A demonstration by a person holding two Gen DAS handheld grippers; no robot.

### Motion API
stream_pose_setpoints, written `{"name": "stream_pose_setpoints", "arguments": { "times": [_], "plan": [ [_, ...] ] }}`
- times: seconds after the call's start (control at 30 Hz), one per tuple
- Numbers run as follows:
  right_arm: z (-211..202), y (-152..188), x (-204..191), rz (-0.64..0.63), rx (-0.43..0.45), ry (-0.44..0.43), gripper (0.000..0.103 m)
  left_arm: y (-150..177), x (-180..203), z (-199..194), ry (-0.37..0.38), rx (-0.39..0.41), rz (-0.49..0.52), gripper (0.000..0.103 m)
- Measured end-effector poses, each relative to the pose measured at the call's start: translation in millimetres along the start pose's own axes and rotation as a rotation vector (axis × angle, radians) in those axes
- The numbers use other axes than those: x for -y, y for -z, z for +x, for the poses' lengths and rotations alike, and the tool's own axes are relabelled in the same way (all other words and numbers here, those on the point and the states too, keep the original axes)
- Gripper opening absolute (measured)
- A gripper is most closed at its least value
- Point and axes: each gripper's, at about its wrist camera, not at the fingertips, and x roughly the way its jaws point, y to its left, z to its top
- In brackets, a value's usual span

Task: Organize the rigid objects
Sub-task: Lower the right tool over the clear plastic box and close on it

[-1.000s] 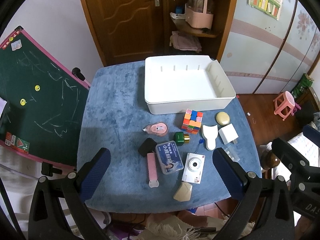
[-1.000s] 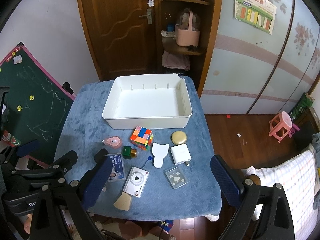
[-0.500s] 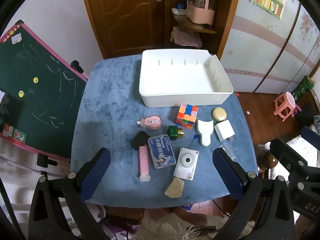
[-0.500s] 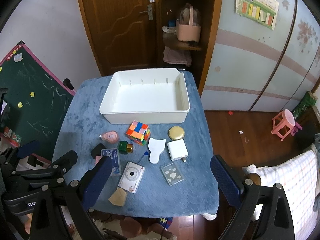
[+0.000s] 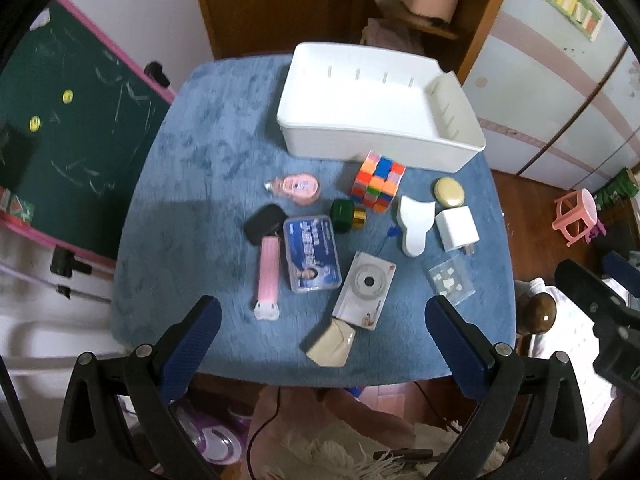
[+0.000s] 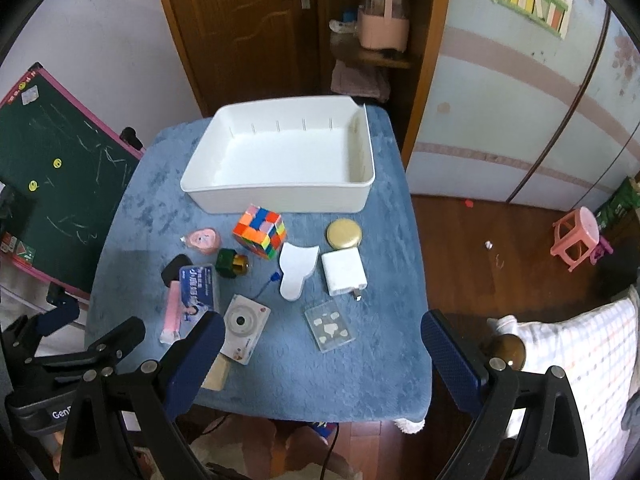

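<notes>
Both grippers hover above the near edge of the table (image 6: 360, 380), well clear of everything on it. Left gripper (image 5: 320, 344): jaws spread wide, nothing between them. Right gripper (image 6: 320, 348): likewise spread wide, empty.

White bin (image 6: 280, 196) sits at the far edge of the blue tabletop, toward the right far corner; nothing inside it.

Loose items lie in a cluster between the bin and the near edge:
- Cube (image 6: 260, 231), multicoloured, just in front of the bin's near wall, close but apart.
- Gold disc (image 6: 344, 233) right of the cube; white charger (image 6: 344, 272) just nearer than the disc.
- White scraper (image 6: 296, 270) between cube and charger.
- Green bottle (image 6: 230, 263) with gold cap, on its side, just left of and nearer than the cube.
- Pink case (image 6: 202, 240) left of the cube.
- Black pouch (image 6: 174, 269), blue box (image 6: 198, 292) and pink stick (image 6: 172, 314) grouped toward the left edge; stick lies along the box's left side.
- Camera (image 6: 242, 328), white, lens up, near the near edge; tan wedge (image 5: 332, 342) touching its near end.
- Clear tile (image 6: 330, 326) near the right edge, nearer than the charger.

Left-wrist view is slightly blurred.
</notes>
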Motion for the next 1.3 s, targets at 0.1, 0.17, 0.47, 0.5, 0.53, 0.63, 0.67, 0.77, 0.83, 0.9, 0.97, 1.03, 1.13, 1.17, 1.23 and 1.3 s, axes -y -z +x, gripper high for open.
{"name": "stream_pose_setpoints", "arguments": {
  "times": [0.1,0.17,0.47,0.5,0.53,0.63,0.67,0.77,0.83,0.9,0.97,1.03,1.13,1.17,1.23,1.3],
  "plan": [
    [11,0,6,0.016,-0.019,-0.018,0.099,4,-4,11,0.003,-0.03,-0.021,0.102],
    [21,1,11,0.036,-0.038,-0.035,0.099,7,-6,21,0.009,-0.058,-0.027,0.102],
    [82,10,35,0.085,-0.117,-0.04,0.099,38,-14,94,0.003,-0.185,0.06,0.102],
    [90,12,36,0.074,-0.121,-0.045,0.099,43,-17,104,0.024,-0.204,0.057,0.102],
    [98,14,36,0.064,-0.126,-0.049,0.099,47,-19,112,0.045,-0.219,0.054,0.102],
    [124,22,35,0.035,-0.159,-0.04,0.098,64,-20,133,0.103,-0.256,0.057,0.102],
    [132,25,33,0.024,-0.175,-0.042,0.096,67,-20,136,0.109,-0.26,0.062,0.102],
    [153,33,28,-0.008,-0.224,-0.039,0.093,81,-16,147,0.105,-0.272,0.096,0.102],
    [163,38,24,-0.036,-0.243,-0.029,0.093,88,-13,153,0.101,-0.288,0.105,0.102],
    [170,42,20,-0.064,-0.25,-0.028,0.092,91,-13,157,0.105,-0.297,0.098,0.102],
    [177,44,15,-0.093,-0.254,-0.017,0.089,92,-13,161,0.092,-0.295,0.09,0.099],
    [182,46,12,-0.109,-0.253,-0.015,0.089,95,-14,170,0.067,-0.295,0.078,0.095],
    [189,47,9,-0.123,-0.253,-0.017,0.089,98,-13,175,0.051,-0.294,0.072,0.094],
    [191,47,8,-0.127,-0.253,-0.017,0.087,99,-11,176,0.04,-0.291,0.08,0.094],
    [194,48,8,-0.138,-0.258,-0.016,0.082,101,-7,179,0.022,-0.29,0.093,0.094],
    [199,48,9,-0.138,-0.261,-0.011,0.08,102,-2,180,0.003,-0.294,0.111,0.095]
  ]
}}
